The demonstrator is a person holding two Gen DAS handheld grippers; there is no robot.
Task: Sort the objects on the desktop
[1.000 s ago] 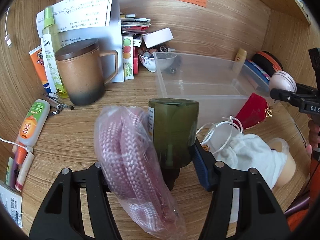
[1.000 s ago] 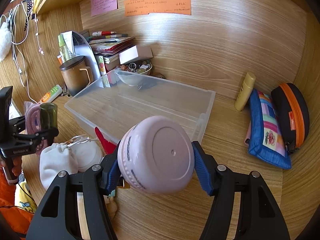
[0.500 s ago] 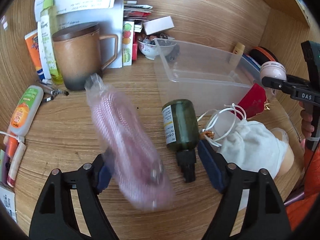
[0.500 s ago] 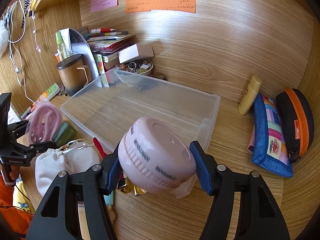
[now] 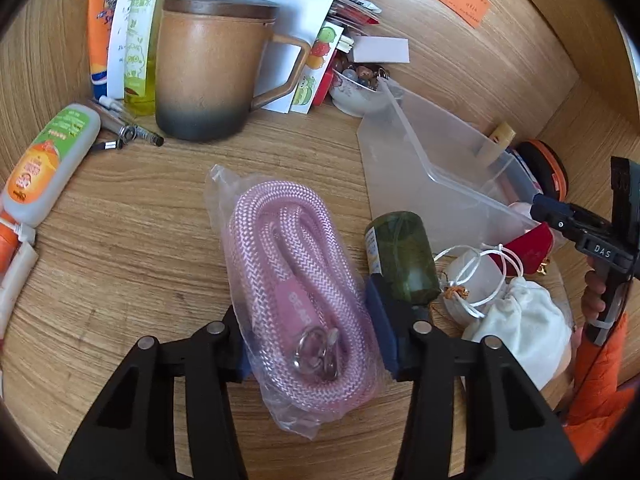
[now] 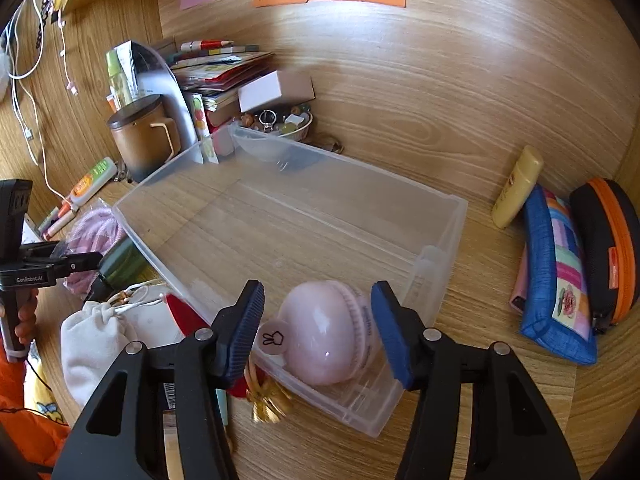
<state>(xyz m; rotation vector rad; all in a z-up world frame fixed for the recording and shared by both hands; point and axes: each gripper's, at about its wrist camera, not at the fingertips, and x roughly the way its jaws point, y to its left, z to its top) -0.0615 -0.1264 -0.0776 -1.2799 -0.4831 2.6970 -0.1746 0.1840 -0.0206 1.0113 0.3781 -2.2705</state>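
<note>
Right, the left hand-held gripper (image 5: 312, 344) straddles the bagged pink rope (image 5: 296, 280), which lies on the wooden surface (image 5: 132, 240) squarely between the pads. The jaws are closing on it, and the pads look to be touching the bag's sides at most, so I'd not call it a firm hold yet. Taking it across the middle makes sense: a slack bag held at one end would droop.

Just to the right of that gripper's right pad lies the green bottle (image 5: 404, 256) on its side, touching the pad's outer face, it seems. That's the risk, I'd judge: a sideways nudge could roll it. A little further right sits a white drawstring pouch (image 5: 524, 320), and beyond the bottle stands the clear plastic bin (image 5: 404, 152), presumably where sorted things go.

Over on the other side, the right hand-held gripper (image 6: 316, 328) hangs over the bin's near corner. The round pink case (image 6: 324, 332) rests on the bin floor, between the pads but with a gap on each side, so it is not gripped, though the jaws are narrowing. One item appears sorted.

Further off, right of this gripper, a blue patterned pouch (image 6: 560, 280) and a black case with an orange zip (image 6: 604, 248) lean by the wall. Far left, the brown lidded mug (image 6: 140, 136) stands against the clutter.
</note>
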